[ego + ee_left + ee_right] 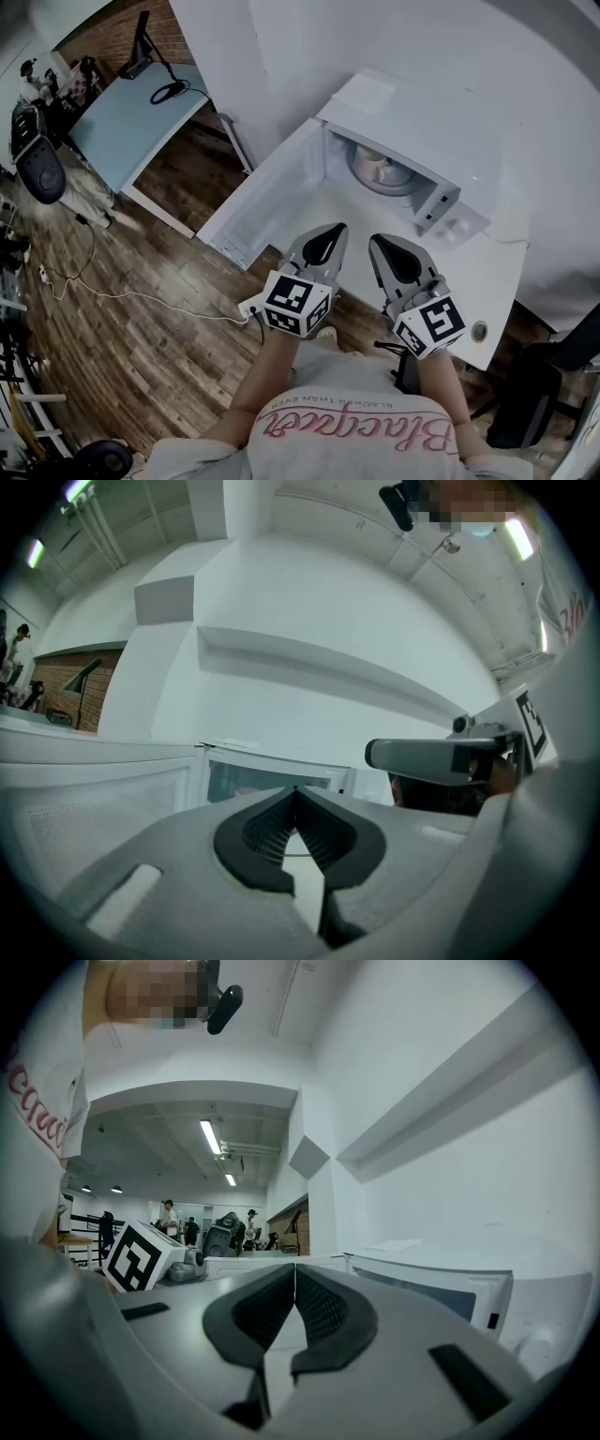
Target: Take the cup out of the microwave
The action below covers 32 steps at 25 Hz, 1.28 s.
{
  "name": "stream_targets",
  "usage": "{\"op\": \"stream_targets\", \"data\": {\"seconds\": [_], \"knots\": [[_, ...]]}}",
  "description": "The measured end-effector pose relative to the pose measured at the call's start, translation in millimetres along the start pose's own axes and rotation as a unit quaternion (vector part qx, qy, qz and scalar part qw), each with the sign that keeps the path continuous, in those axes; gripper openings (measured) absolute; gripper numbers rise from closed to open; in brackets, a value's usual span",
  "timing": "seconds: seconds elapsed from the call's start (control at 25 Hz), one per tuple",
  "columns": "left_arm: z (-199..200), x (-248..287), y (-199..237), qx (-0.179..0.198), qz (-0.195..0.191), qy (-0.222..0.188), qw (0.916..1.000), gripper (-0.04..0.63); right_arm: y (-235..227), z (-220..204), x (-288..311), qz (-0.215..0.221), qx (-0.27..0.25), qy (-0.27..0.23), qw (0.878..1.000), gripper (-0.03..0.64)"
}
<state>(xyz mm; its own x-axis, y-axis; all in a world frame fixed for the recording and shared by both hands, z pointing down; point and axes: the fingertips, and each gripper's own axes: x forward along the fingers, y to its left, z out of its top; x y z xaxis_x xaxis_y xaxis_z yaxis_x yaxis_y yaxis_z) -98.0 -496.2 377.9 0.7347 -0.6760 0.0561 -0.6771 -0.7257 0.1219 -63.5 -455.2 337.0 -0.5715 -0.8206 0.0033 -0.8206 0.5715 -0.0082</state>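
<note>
A white microwave (427, 141) stands on a white table, and its door (272, 192) hangs wide open to the left. Inside, a pale cup (377, 167) sits on the glass turntable. My left gripper (332, 229) and right gripper (381, 240) hover side by side in front of the opening, short of the cavity, and both point level at it. Each is shut with nothing between its pads, as the left gripper view (296, 791) and the right gripper view (295, 1269) show. In the left gripper view the microwave opening (272, 778) lies straight ahead; I cannot make out the cup there.
The white table (492, 281) runs right under the microwave's control panel (450, 220). A power strip with a cable (249, 307) lies on the wood floor below the door. A blue-grey desk (131, 122) and an office chair (42, 169) stand far left, a dark chair (534, 398) at the right.
</note>
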Motion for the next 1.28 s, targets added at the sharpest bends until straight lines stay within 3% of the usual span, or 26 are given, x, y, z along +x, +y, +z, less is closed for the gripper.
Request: {"op": "stream_targets", "data": {"seconds": [0.56,1.08,1.28], "knots": [[-16.6,16.7,22.7,-0.021,-0.021,0.006,0.9995,0.003,-19.1,-19.5,8.7,-0.061,0.006,0.022,0.998,0.014],[-27.5,38.0,32.3,-0.003,-0.02,0.006,0.9998,0.003,-64.7,-36.8,28.2,-0.107,0.001,0.03,0.994,0.018],[-28.7,45.2,36.6,0.009,-0.017,0.004,0.9998,0.003,-79.1,-41.2,43.6,-0.111,-0.004,0.028,0.993,0.08]]}}
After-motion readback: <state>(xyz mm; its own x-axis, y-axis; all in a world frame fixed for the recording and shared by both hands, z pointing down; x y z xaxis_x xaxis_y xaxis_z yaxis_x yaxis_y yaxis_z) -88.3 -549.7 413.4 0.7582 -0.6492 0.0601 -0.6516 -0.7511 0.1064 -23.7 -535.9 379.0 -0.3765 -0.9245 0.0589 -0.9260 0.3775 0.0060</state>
